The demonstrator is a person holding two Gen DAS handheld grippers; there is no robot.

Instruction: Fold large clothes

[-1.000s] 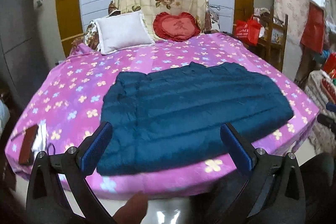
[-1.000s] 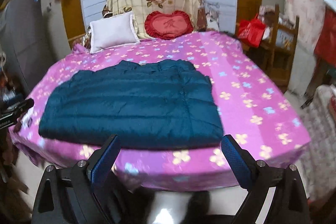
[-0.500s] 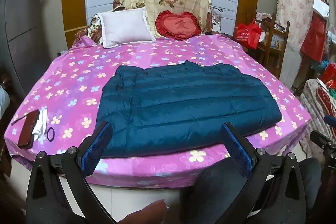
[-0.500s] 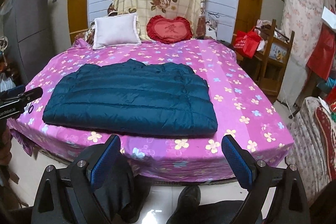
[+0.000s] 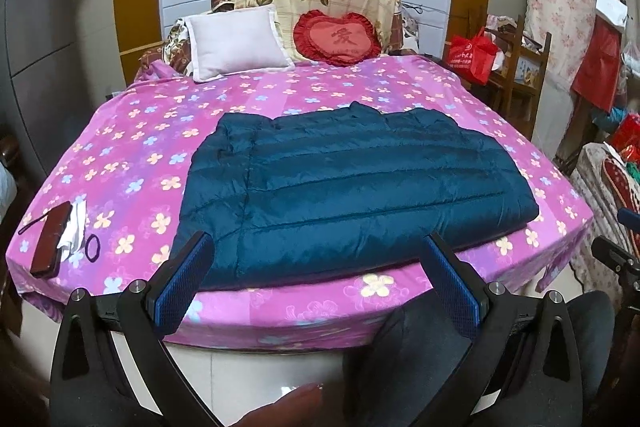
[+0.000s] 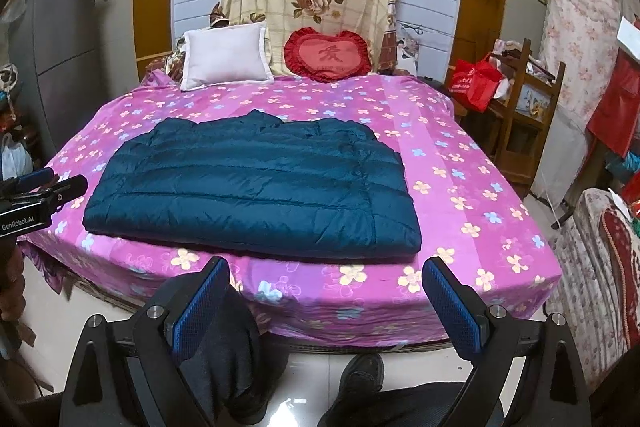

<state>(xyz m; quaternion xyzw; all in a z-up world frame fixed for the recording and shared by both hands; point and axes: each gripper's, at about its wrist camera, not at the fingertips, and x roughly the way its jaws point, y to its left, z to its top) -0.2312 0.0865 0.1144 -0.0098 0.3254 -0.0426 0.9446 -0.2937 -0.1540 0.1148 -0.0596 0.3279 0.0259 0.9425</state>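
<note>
A dark teal quilted jacket (image 5: pixel 352 187) lies flat on the pink flowered bed (image 5: pixel 132 155), folded into a wide rectangle near the front edge. It also shows in the right wrist view (image 6: pixel 256 187), on the bed (image 6: pixel 460 195). My left gripper (image 5: pixel 318 267) is open and empty, held back off the front edge of the bed, below the jacket's near hem. My right gripper (image 6: pixel 326 291) is open and empty, also back from the bed's front edge, over the floor. The left gripper shows at the left edge of the right wrist view (image 6: pixel 40 195).
A white pillow (image 5: pixel 236 43) and a red heart cushion (image 5: pixel 336 39) lie at the bed's head. A dark phone or wallet (image 5: pixel 50 245), white cloth and a hair tie lie at the bed's front left corner. A wooden chair (image 6: pixel 520 131) with red bags stands right. The person's legs (image 6: pixel 224 359) are below.
Both grippers have drawn back and away from the bed, so the jacket looks smaller and farther. The jacket has not moved. Both stay open.
</note>
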